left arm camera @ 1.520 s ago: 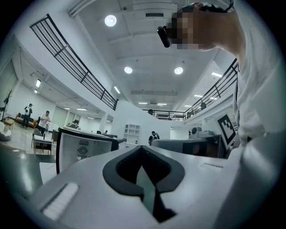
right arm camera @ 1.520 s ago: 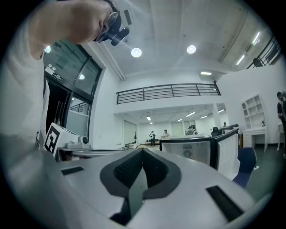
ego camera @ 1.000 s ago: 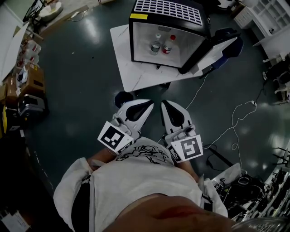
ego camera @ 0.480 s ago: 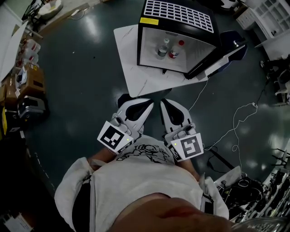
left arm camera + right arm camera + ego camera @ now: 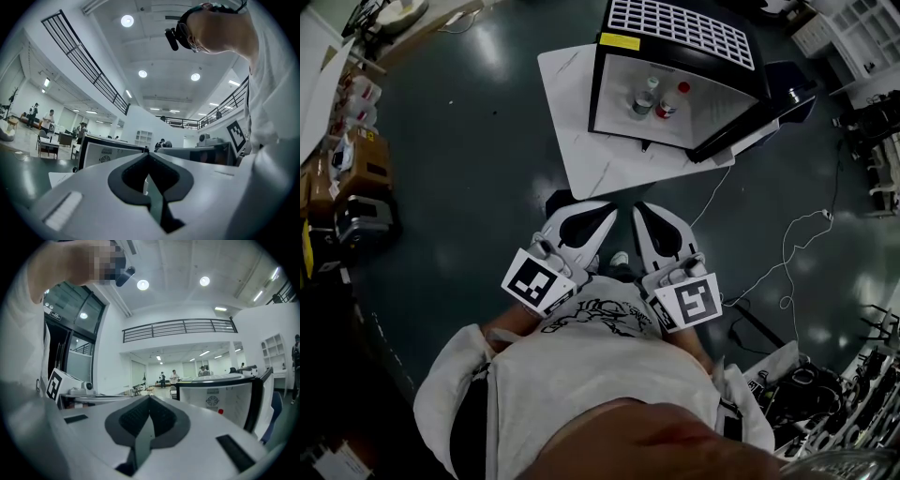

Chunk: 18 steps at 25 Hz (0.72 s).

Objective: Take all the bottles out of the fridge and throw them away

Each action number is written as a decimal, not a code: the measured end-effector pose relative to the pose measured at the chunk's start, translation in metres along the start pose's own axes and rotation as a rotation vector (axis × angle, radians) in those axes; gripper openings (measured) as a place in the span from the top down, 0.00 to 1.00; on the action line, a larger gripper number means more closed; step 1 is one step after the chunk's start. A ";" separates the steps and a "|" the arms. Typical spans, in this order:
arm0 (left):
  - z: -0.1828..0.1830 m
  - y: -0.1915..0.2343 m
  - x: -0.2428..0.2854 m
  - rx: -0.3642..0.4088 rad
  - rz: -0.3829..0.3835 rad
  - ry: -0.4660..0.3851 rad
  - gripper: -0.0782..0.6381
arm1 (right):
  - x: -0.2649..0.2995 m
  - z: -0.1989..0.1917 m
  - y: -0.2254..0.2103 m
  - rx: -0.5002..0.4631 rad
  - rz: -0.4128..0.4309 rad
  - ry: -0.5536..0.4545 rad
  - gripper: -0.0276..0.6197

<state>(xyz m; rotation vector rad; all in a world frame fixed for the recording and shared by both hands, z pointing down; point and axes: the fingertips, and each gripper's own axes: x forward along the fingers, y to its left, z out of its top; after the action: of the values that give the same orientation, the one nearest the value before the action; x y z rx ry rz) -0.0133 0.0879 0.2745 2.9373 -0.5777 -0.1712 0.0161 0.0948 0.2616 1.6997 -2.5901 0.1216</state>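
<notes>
A small black mini fridge [image 5: 675, 30] stands open on a low white table [image 5: 581, 141], its door [image 5: 769, 98] swung out to the right. Inside stand two bottles: a clear one with a white cap [image 5: 643, 99] and one with a red cap [image 5: 667, 103]. My left gripper [image 5: 605, 215] and right gripper [image 5: 639, 215] are held side by side, level, just short of the table's near edge. Both are shut with nothing between the jaws. The fridge [image 5: 105, 152] shows ahead in the left gripper view, and in the right gripper view the fridge [image 5: 220, 399] shows the red cap [image 5: 220, 411].
A white cable [image 5: 787, 253] trails across the dark floor at the right. Boxes and gear [image 5: 361, 187] line the left side. White shelving [image 5: 862, 28] stands at the far right. People stand far off in the hall.
The fridge and table have drawn nearer to the grippers and shifted slightly right in the head view. Both grippers stay shut and side by side.
</notes>
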 end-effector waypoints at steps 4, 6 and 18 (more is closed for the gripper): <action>-0.003 0.004 0.002 -0.008 -0.001 0.008 0.88 | 0.004 -0.002 -0.002 0.006 -0.001 0.005 0.94; -0.003 0.007 0.004 -0.008 0.001 0.008 0.88 | 0.006 -0.002 -0.005 0.007 0.002 0.009 0.94; 0.002 0.018 0.034 0.009 0.011 0.005 0.88 | 0.017 0.005 -0.038 -0.004 0.009 -0.003 0.94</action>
<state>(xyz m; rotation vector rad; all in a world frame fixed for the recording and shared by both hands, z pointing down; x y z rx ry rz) 0.0113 0.0578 0.2730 2.9413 -0.5958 -0.1600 0.0437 0.0637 0.2597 1.6885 -2.5989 0.1145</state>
